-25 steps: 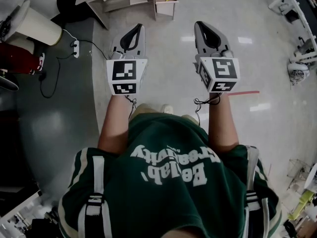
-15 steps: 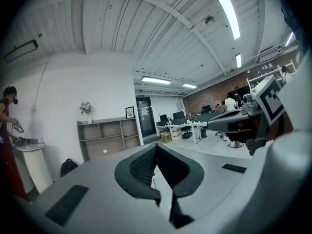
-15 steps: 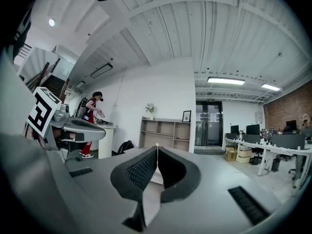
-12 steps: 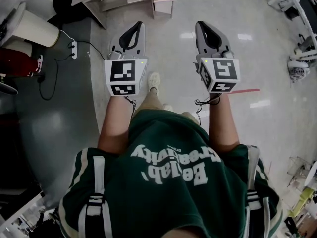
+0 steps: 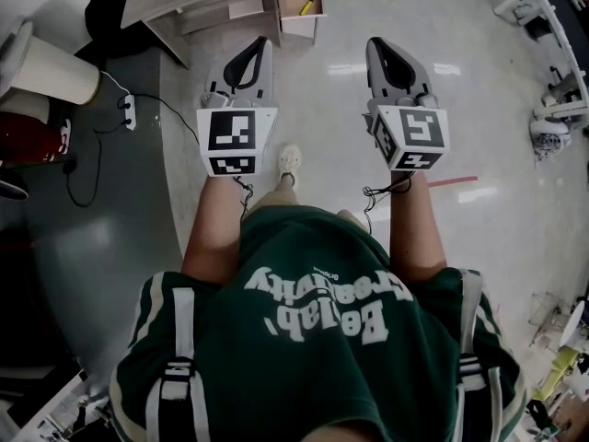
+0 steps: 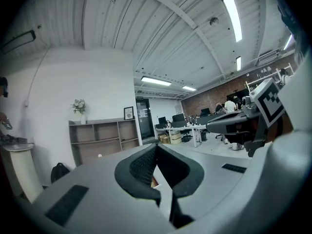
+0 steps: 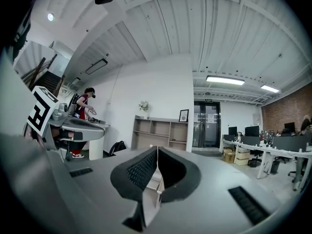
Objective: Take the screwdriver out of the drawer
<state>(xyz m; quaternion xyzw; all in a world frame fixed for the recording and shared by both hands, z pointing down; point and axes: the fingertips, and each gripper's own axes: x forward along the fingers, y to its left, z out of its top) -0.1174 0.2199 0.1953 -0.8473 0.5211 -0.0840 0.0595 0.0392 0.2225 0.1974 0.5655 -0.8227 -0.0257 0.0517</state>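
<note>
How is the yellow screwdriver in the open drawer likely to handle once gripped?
The screwdriver looks small and slender, so it is probably stiff and light. It lies slanted on the flat floor of the drawer; a round handle might roll if nudged. It shows too small here to judge how slippery its surface is.

Glossy pale floor, red tape strip, power strip, black bag

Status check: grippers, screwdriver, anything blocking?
Left gripper shut, empty; right gripper shut, empty. Yellow-handled screwdriver lies in the open drawer ahead, untouched. Nothing seen on the floor between.
</note>
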